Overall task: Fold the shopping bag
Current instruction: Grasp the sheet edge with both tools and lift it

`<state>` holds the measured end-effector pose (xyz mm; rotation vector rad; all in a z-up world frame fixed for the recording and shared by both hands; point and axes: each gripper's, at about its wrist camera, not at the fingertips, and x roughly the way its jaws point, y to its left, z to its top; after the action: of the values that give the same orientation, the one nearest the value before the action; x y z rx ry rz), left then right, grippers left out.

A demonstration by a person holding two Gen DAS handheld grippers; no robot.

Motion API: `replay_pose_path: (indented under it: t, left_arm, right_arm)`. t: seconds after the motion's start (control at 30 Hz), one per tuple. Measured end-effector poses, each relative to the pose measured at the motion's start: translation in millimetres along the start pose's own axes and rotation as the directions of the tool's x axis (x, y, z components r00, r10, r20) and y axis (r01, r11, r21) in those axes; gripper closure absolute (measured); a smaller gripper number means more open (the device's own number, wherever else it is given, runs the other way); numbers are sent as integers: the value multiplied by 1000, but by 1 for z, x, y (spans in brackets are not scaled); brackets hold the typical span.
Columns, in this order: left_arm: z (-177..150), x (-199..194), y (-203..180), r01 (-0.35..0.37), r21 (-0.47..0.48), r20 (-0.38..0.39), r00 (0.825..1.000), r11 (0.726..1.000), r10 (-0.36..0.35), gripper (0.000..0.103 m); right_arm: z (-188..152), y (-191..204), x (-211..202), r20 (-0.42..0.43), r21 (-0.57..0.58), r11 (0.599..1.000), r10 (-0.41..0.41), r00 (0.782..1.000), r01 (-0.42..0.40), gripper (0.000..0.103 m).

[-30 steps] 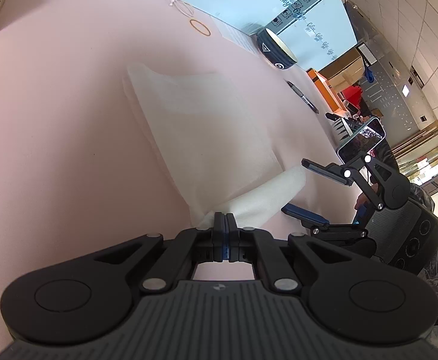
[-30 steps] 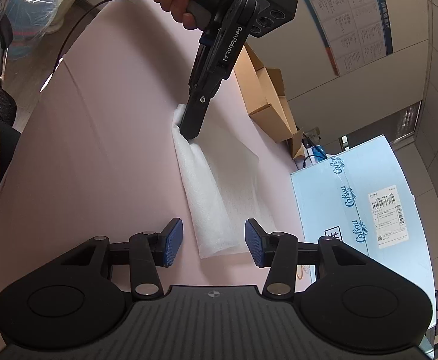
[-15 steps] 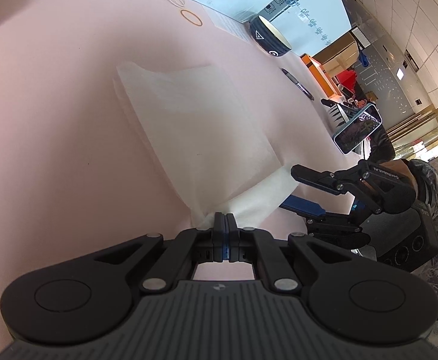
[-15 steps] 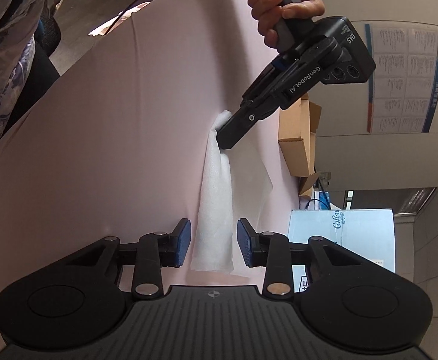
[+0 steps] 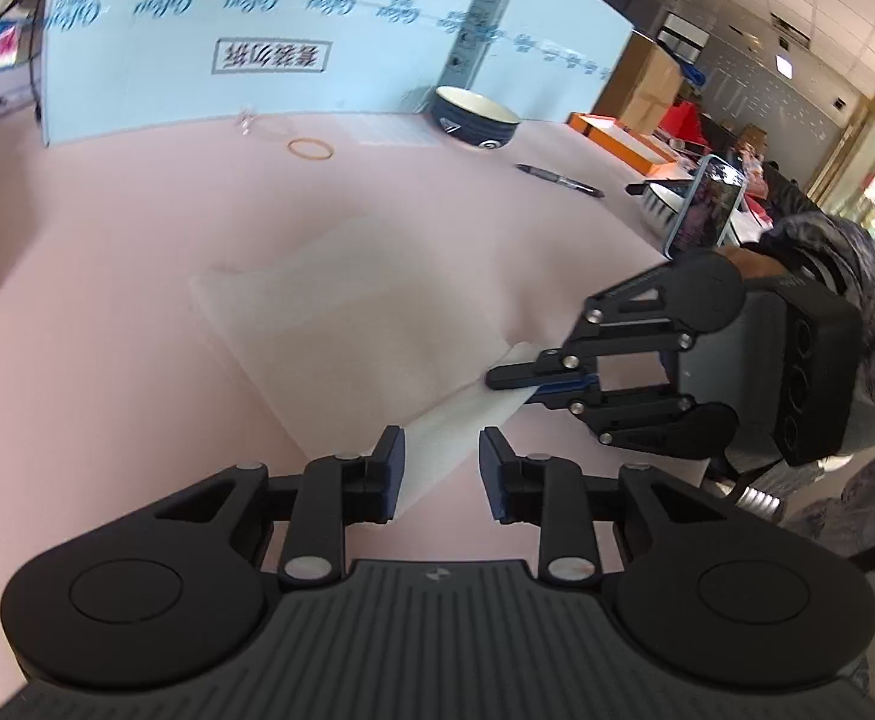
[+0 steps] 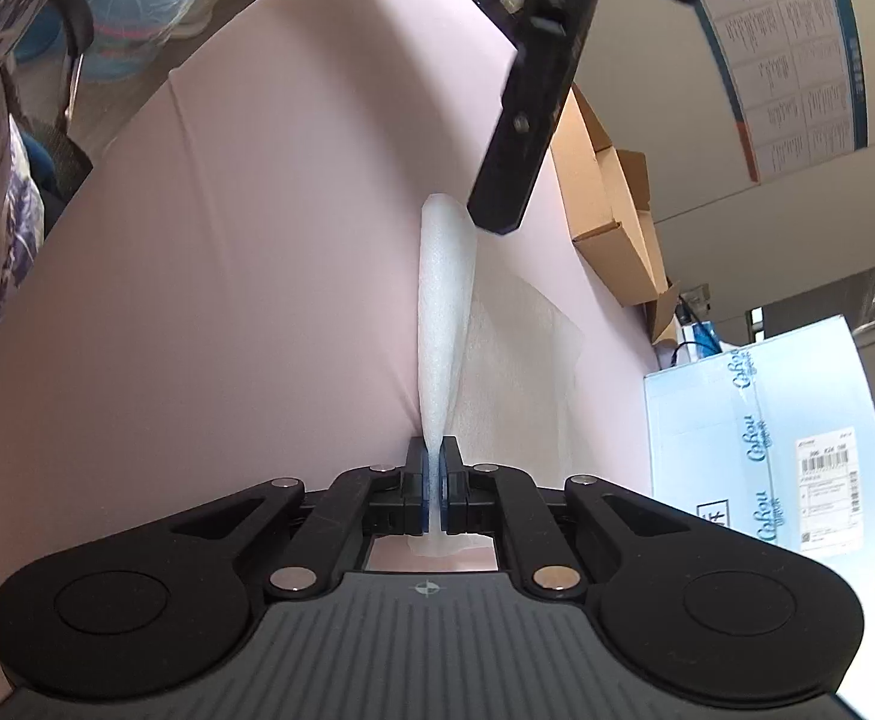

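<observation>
A white shopping bag [image 5: 347, 312] lies flat on the pink table [image 5: 107, 330], with its near edge lifted into a folded strip [image 6: 443, 300]. My right gripper [image 6: 434, 480] is shut on one end of that strip, and it shows in the left wrist view [image 5: 509, 385] clamped on the strip's far end. My left gripper [image 5: 440, 474] has its jaws opening. The strip's other end lies between them, and the pads stand clear of it. From the right wrist view, the left gripper [image 6: 494, 219] hangs just beside the top of the strip.
A light blue carton [image 5: 257, 30] stands at the table's back, with a dark bowl [image 5: 476, 120], a rubber band [image 5: 311, 149] and a pen [image 5: 560, 180] in front of it. A phone [image 5: 704, 204] stands at the right. Cardboard boxes [image 6: 611, 210] line the table's far side.
My left gripper let go of the bag's end, opened, rose and rolled. My right gripper closed on the strip's other end.
</observation>
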<state>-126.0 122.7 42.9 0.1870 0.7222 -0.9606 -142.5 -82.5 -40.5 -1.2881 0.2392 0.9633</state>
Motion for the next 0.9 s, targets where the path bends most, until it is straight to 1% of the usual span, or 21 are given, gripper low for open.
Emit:
replay_pose_path:
  t: [0.03, 0.07, 0.1, 0.13, 0.23, 0.3, 0.37, 0.4, 0.43, 0.5, 0.57, 0.6, 0.63, 0.67, 0.7, 0.77, 0.8, 0.87, 0.9]
  left_arm:
    - [1, -1, -9, -33, 58, 4, 999, 998, 33, 65]
    - [2, 2, -25, -103, 170, 9, 995, 980, 103, 65]
    - [2, 5, -32, -134, 228, 11, 991, 964, 135, 65]
    - [0, 11, -35, -149, 275, 10, 988, 950, 152, 65]
    - [-2, 28, -30, -164, 318, -21, 984, 934, 180, 65]
    - [-2, 41, -24, -185, 335, -34, 978, 924, 208, 65]
    - [-2, 50, -19, -202, 345, -44, 972, 917, 230, 68]
    - [-2, 54, -15, -194, 344, -59, 972, 919, 228, 75]
    - [-3, 58, -12, -181, 336, -79, 972, 924, 219, 85]
    - [-4, 59, -9, -176, 299, -116, 969, 938, 219, 97]
    - [-4, 54, -6, -137, 237, -145, 974, 962, 174, 99]
    - [-4, 51, -6, -122, 212, -155, 976, 970, 156, 99]
    - [-4, 48, -7, -109, 182, -167, 976, 977, 139, 99]
    - [-5, 45, -9, -94, 178, -189, 974, 980, 128, 99]
    - [-6, 41, -9, -68, 155, -206, 973, 986, 100, 99]
    - [-8, 33, -7, -11, 97, -237, 971, 995, 34, 99]
    - [-8, 30, -5, 20, 64, -250, 968, 998, -3, 99]
    - [-11, 26, 4, 54, -33, -264, 963, 998, -61, 99]
    - [-12, 25, 11, 54, -84, -266, 961, 995, -75, 99]
  right_arm:
    - [-1, -7, 1, 9, 26, 999, 26, 1000, -26, 97]
    - [-2, -13, 3, 20, 51, 997, 51, 999, -52, 97]
    - [-5, -21, 4, 36, 82, 993, 82, 996, -84, 97]
    - [-8, -28, 6, 52, 113, 987, 108, 993, -113, 97]
    - [-14, -42, 9, 93, 183, 968, 159, 983, -174, 97]
    - [-18, -48, 12, 107, 207, 959, 175, 979, -194, 97]
    - [-20, -54, 15, 121, 228, 949, 194, 974, -217, 97]
    - [-20, -57, 17, 126, 241, 944, 200, 972, -226, 97]
    - [-23, -61, 19, 137, 268, 933, 209, 968, -240, 97]
    - [-28, -68, 20, 167, 330, 906, 220, 961, -265, 97]
    - [-31, -71, 15, 202, 378, 875, 239, 950, -301, 97]
    - [-33, -73, 12, 221, 399, 858, 253, 942, -324, 97]
    - [-34, -74, 8, 240, 419, 838, 269, 933, -349, 97]
    - [-33, -76, 5, 264, 441, 808, 299, 917, -391, 97]
    - [-34, -77, 2, 299, 464, 765, 339, 892, -447, 97]
    - [-34, -76, 0, 339, 486, 718, 369, 865, -497, 97]
    - [-36, -79, 2, 368, 516, 675, 382, 848, -527, 97]
    - [-41, -85, 7, 427, 570, 578, 398, 812, -584, 97]
    - [-45, -89, 13, 460, 605, 514, 398, 794, -608, 97]
